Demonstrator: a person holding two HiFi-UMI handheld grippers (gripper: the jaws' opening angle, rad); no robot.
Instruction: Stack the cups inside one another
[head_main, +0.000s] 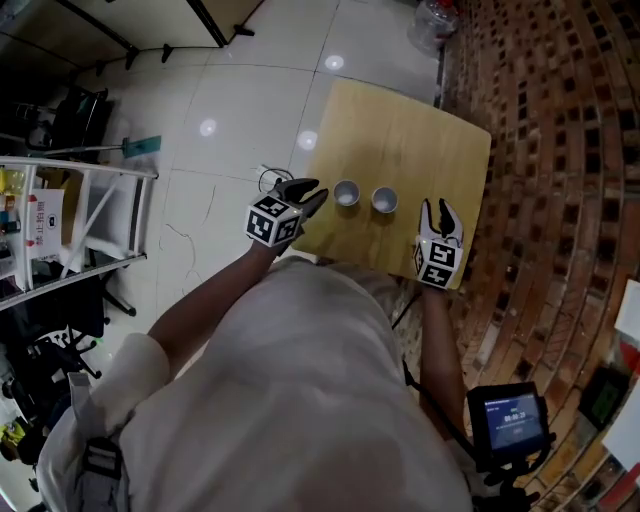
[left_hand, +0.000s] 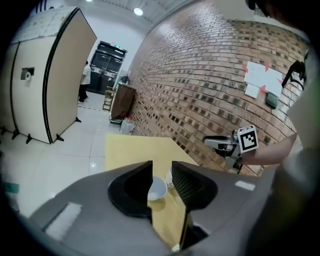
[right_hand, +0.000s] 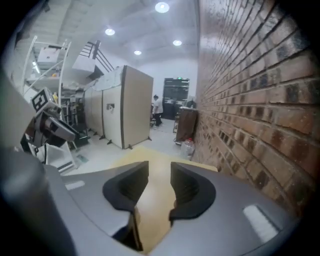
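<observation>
While I hold both claws at the pale square wooden table (head_main: 420, 130), my left gripper (head_main: 306, 199) has its jaws partly spread, pressing on nothing. Just ahead of its tips, showing through the gap, sits the nearer small white round cup (left_hand: 158, 189), mouth up on the tabletop. The second small white cup (head_main: 384, 200) stands just beyond it, toward my right gripper (head_main: 440, 214). That claw is also spread, only bare wood between its jaws, both cups off to its left.
</observation>
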